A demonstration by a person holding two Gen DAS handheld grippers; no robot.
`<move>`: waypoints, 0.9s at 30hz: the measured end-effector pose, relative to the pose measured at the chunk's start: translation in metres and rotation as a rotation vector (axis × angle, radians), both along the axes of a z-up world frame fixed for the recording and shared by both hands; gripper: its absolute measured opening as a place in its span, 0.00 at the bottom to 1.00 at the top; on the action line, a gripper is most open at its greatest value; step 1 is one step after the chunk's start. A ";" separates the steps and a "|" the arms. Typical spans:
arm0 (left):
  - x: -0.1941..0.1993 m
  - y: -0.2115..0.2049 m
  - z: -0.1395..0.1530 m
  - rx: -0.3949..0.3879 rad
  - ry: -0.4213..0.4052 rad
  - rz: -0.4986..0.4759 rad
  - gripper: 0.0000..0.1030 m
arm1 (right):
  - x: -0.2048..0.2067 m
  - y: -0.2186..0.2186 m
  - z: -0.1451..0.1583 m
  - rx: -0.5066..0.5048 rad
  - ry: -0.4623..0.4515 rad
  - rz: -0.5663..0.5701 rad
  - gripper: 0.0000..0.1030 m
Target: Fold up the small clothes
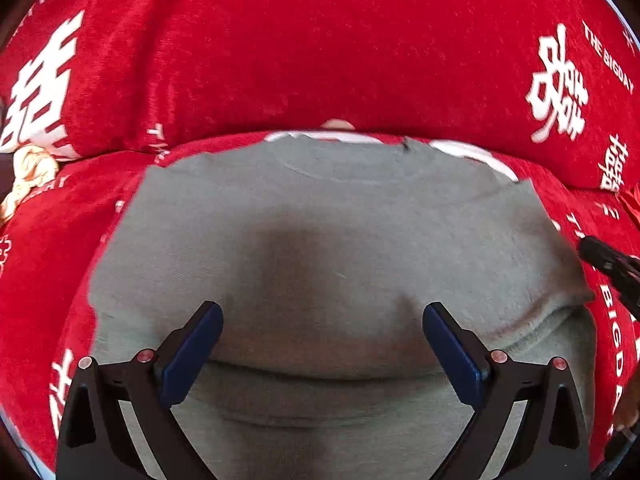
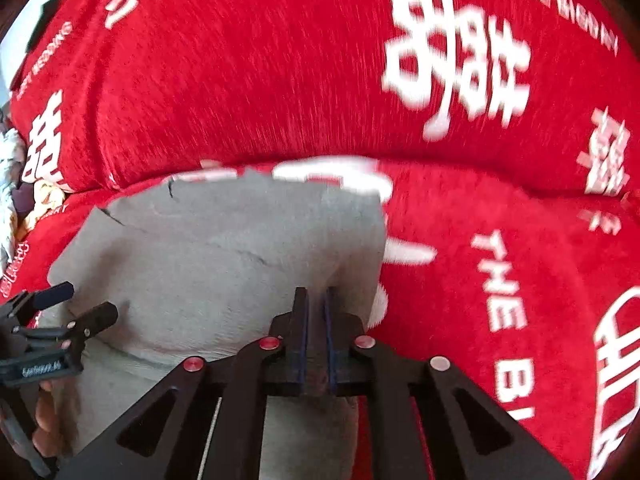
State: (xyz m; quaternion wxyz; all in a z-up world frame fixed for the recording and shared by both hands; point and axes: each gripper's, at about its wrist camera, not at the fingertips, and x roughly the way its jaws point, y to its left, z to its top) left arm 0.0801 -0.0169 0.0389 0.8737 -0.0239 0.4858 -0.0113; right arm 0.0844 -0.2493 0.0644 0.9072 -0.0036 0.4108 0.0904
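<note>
The grey garment (image 1: 328,248) lies flat on a red cover w/ white letters (image 1: 320,40) (looks like a sofa or bed, can't tell which), and it is already folded at least once, b/c a doubled edge shows along the near side. The left gripper (image 1: 322,344) hangs over the middle of the cloth w/ its fingers wide open and nothing between them. The right gripper (image 2: 316,312) sits at the right edge of the grey garment (image 2: 224,264), and its fingers are almost closed w/ just a thin gap; a bit of grey cloth seems to run up between them, but I can't tell if they really pinch it. In the right wrist view the left gripper (image 2: 86,302) shows at the left side of the garment, open, w/ a hand (image 2: 46,420) under it. The step in hand looks like taking the right edge to fold it over. To do it well, I think the right fingers should bite all the layers at the edge, not just the top one, then lift a little and carry the edge across. The left fingers can press down near the fold line so the cloth does not slide on the fuzzy cover. Go slow, keep the edges lined up, then pat flat.
</note>
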 end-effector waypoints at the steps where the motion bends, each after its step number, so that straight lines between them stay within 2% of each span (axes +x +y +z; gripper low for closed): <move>1: 0.001 0.002 0.001 0.005 0.002 0.003 0.97 | -0.003 0.005 0.003 0.000 -0.011 0.011 0.38; 2: 0.002 0.004 0.002 0.015 0.005 0.004 0.97 | -0.007 0.016 0.004 -0.003 -0.018 0.041 0.62; 3: 0.004 0.006 0.002 0.024 0.005 0.001 0.97 | -0.009 0.025 0.003 -0.007 -0.021 0.070 0.67; 6: 0.004 0.010 -0.001 0.055 0.010 0.000 0.97 | -0.010 0.051 -0.015 -0.007 0.049 0.150 0.67; 9: 0.004 0.019 -0.009 0.067 0.036 0.004 0.97 | -0.006 0.051 -0.040 -0.034 0.126 0.114 0.65; 12: -0.001 0.029 -0.014 0.056 0.028 -0.009 0.97 | -0.011 0.036 -0.040 -0.036 0.103 0.063 0.64; 16: -0.010 0.034 -0.003 0.053 0.008 0.003 0.97 | -0.024 0.037 -0.019 -0.080 0.060 0.003 0.64; 21: -0.021 0.027 0.001 0.051 0.000 -0.032 0.97 | -0.044 0.073 -0.016 -0.051 0.077 0.101 0.65; 26: -0.045 0.024 -0.013 0.075 0.024 -0.066 0.97 | -0.065 0.095 -0.045 -0.108 0.131 0.155 0.65; 27: -0.050 0.026 -0.016 0.080 0.029 -0.070 0.98 | -0.071 0.090 -0.047 -0.101 0.112 0.154 0.65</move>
